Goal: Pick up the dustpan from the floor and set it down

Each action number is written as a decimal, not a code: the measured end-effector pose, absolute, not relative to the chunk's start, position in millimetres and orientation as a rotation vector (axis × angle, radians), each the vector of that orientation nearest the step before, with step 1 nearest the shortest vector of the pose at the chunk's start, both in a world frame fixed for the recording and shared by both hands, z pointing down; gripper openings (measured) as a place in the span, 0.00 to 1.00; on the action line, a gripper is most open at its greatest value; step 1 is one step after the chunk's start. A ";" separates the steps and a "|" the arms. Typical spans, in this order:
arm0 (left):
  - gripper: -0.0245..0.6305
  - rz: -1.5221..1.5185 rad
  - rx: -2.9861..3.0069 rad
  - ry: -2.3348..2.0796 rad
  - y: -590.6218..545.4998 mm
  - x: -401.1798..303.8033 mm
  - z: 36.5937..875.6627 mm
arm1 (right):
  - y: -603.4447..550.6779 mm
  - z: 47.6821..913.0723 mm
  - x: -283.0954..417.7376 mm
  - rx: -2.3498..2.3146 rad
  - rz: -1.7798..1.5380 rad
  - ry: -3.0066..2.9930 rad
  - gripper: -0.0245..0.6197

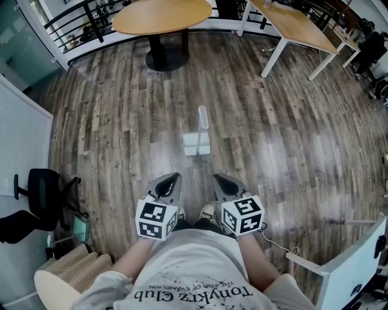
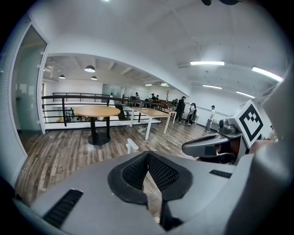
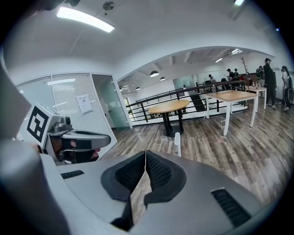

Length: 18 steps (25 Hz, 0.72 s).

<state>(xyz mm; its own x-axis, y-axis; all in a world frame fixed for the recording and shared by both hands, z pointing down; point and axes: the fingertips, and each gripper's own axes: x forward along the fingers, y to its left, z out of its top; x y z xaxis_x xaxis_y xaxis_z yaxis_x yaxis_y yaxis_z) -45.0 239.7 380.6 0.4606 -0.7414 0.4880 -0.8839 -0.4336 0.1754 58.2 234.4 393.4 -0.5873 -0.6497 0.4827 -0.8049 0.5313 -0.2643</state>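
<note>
A pale translucent dustpan (image 1: 197, 144) stands on the wooden floor ahead of me, its white handle (image 1: 204, 117) pointing away. My left gripper (image 1: 173, 179) and right gripper (image 1: 218, 180) hang side by side in front of my body, short of the pan and apart from it. Both are shut, with nothing between the fingertips. Only the handle (image 2: 132, 145) rises past the left gripper (image 2: 148, 154) in the left gripper view. It appears again as the handle (image 3: 177, 139) just beyond the right gripper (image 3: 145, 153) in the right gripper view.
A round wooden table (image 1: 160, 17) and a rectangular white-legged table (image 1: 297, 27) stand beyond the pan, along a black railing. A black office chair (image 1: 36, 203) and a wicker stool (image 1: 66, 272) are at my left, a white desk (image 1: 354, 266) at my right. People (image 2: 183, 110) stand far off.
</note>
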 end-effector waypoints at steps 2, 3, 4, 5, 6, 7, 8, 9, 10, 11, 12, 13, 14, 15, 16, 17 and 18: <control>0.07 0.481 2.314 -1.359 239.3 -46.7 380.1 | 234.9 393.1 56.1 1.208 0.662 -2.445 0.08; 0.07 0.482 2.316 -1.356 239.2 -47.0 380.3 | 234.5 392.8 56.2 1.220 0.663 -2.445 0.08; 0.07 0.484 2.319 -1.353 239.2 -47.1 380.4 | 233.7 392.3 56.9 1.238 0.666 -2.445 0.08; 0.07 0.486 2.321 -1.350 239.1 -47.2 380.4 | 232.7 391.6 57.8 1.257 0.668 -2.443 0.08; 0.07 0.488 2.324 -1.347 238.8 -47.0 380.2 | 231.7 390.9 58.6 1.273 0.670 -2.440 0.08; 0.07 0.488 2.326 -1.344 238.4 -46.7 379.7 | 230.9 390.2 59.3 1.284 0.672 -2.438 0.08; 0.07 0.488 2.329 -1.342 238.0 -46.1 379.1 | 230.3 389.8 60.2 1.291 0.674 -2.436 0.08; 0.07 0.488 2.332 -1.339 237.6 -45.4 378.7 | 230.0 389.7 61.2 1.296 0.677 -2.434 0.08; 0.07 0.489 2.334 -1.336 237.4 -44.6 378.4 | 229.7 389.7 62.3 1.300 0.681 -2.432 0.08; 0.07 0.489 2.335 -1.334 237.3 -44.1 378.2 | 229.7 389.7 63.3 1.304 0.686 -2.430 0.08; 0.07 0.490 2.336 -1.332 237.4 -43.9 378.0 | 229.8 389.6 63.9 1.308 0.690 -2.429 0.08; 0.07 0.491 2.337 -1.331 237.6 -43.9 377.8 | 230.0 389.5 64.3 1.310 0.693 -2.428 0.08; 0.07 0.491 2.338 -1.330 237.8 -43.6 377.7 | 230.2 389.5 64.9 1.311 0.694 -2.427 0.08; 0.07 0.490 2.339 -1.330 237.9 -43.2 377.8 | 230.0 389.6 65.7 1.312 0.693 -2.426 0.08; 0.07 0.489 2.339 -1.330 237.8 -42.7 378.1 | 229.6 389.7 66.6 1.313 0.692 -2.425 0.08; 0.07 0.487 2.338 -1.329 237.7 -42.3 378.4 | 228.9 389.8 67.4 1.313 0.691 -2.424 0.08; 0.07 0.484 2.337 -1.328 237.5 -42.2 378.6 | 228.2 389.7 68.0 1.314 0.689 -2.422 0.08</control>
